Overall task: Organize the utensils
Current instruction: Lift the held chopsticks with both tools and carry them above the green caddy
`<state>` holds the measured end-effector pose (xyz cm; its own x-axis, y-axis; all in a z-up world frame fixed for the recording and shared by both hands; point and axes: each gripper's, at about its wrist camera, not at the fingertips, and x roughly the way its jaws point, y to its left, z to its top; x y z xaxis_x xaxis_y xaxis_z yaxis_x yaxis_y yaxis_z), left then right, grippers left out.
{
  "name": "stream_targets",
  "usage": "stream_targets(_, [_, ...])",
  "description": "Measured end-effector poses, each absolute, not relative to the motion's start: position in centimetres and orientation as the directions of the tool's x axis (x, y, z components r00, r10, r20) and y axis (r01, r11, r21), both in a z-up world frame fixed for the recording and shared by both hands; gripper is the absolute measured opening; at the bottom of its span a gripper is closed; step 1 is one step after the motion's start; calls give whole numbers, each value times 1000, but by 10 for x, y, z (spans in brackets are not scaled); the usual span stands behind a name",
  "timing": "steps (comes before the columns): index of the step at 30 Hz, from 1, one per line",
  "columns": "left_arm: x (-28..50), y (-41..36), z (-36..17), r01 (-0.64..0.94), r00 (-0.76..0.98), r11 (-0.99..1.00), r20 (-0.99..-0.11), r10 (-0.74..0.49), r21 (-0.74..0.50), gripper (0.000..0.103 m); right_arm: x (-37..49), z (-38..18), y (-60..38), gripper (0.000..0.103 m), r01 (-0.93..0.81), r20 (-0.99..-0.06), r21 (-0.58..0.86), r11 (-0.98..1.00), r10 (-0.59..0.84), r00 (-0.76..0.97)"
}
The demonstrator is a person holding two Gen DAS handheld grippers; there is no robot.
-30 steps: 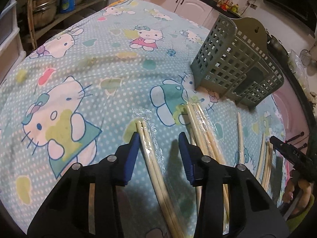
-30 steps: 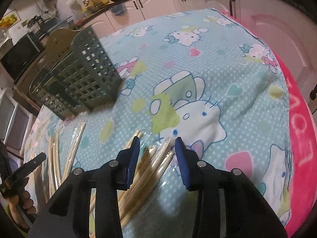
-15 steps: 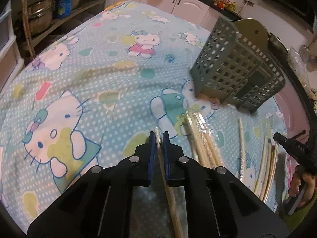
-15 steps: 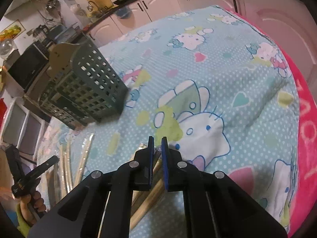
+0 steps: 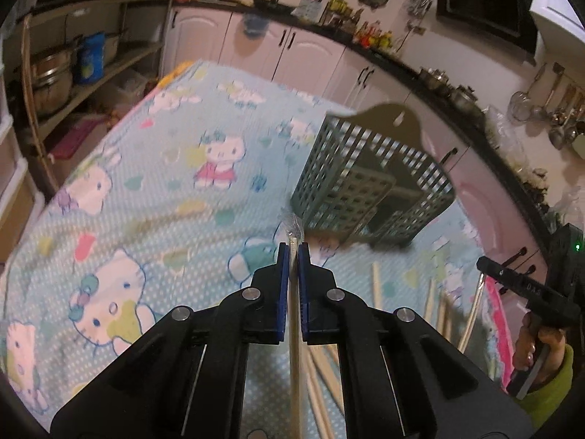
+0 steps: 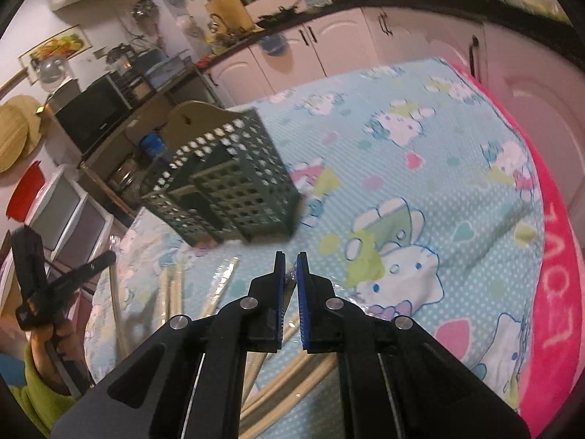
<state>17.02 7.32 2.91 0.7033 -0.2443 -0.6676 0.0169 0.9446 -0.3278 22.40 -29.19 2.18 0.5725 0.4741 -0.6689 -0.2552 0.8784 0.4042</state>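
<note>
My left gripper (image 5: 292, 252) is shut on a plastic-wrapped pair of chopsticks (image 5: 293, 234) and holds it lifted above the cloth, its tip toward the green slotted utensil basket (image 5: 369, 186). My right gripper (image 6: 291, 261) is shut on another wrapped pair of chopsticks (image 6: 290, 274), also lifted, with the basket (image 6: 226, 186) ahead to its left. Several more wrapped chopsticks lie on the cloth below in the left wrist view (image 5: 435, 300) and in the right wrist view (image 6: 219, 292).
A Hello Kitty tablecloth (image 5: 153, 190) covers the table; its pink edge (image 6: 555, 292) is at the right. Kitchen cabinets (image 5: 299, 55) and shelves with pots (image 5: 55, 73) stand behind. The other hand-held gripper shows at each view's side (image 5: 530, 289).
Both grippers closed from open onto wrapped chopsticks, then lifted them off the cloth and tilted up toward the basket.
</note>
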Motion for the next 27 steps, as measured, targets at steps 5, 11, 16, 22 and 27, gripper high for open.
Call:
stream_targets(5, [167, 71, 55, 49, 741, 941, -620, -258, -334, 1, 214, 43, -282, 6, -303, -639, 386, 871, 490, 593])
stream_targets(11, [165, 66, 87, 90, 781, 935, -558, -279, -343, 1, 203, 70, -270, 6, -359, -602, 361, 861, 509, 615])
stream_targets(16, [168, 61, 110, 124, 806, 932, -513, -295, -341, 1, 200, 91, -261, 5, -393, -572, 339, 855, 519, 635])
stream_targets(22, [177, 54, 137, 158, 835, 931, -458, -305, -330, 1, 203, 123, -253, 5, -420, -516, 310, 853, 522, 680])
stream_targets(27, [184, 49, 158, 175, 859, 933, -415, -301, -314, 1, 214, 152, -249, 5, -440, -447, 297, 847, 531, 720])
